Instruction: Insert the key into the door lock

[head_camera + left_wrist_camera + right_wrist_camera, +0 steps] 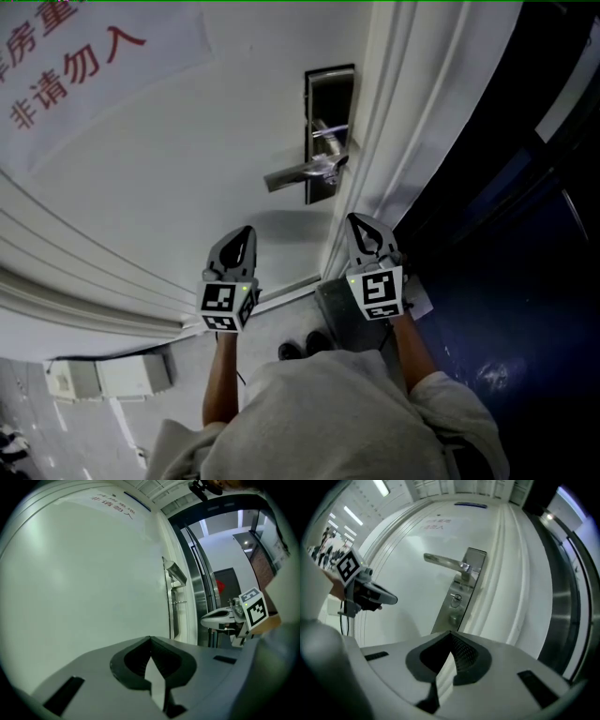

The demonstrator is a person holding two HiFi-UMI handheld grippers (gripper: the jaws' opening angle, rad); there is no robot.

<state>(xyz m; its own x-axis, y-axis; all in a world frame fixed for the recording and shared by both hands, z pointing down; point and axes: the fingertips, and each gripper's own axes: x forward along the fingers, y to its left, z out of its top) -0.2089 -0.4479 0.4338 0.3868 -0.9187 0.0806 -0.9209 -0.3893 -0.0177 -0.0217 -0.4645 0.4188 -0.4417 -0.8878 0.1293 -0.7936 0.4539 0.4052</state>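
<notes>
Right tool (450, 634) pressed together, nothing in it; left tool (150, 639) the same; both short of the door (408, 583). Key (330, 133) looks already in the lock (456, 600) by the handle (445, 563), a small metal stub sticking out; can't confirm depth. Risk: if only part-seated, a nudge from the closed tips knocks it out; neither tool has a grip to catch it.

Door lock (456, 600): round silver cylinder set in a tall steel plate (474, 557), just beside the door handle (443, 562).
Key (330, 131): small metal piece jutting straight out of the cylinder, near the door handle.
</notes>
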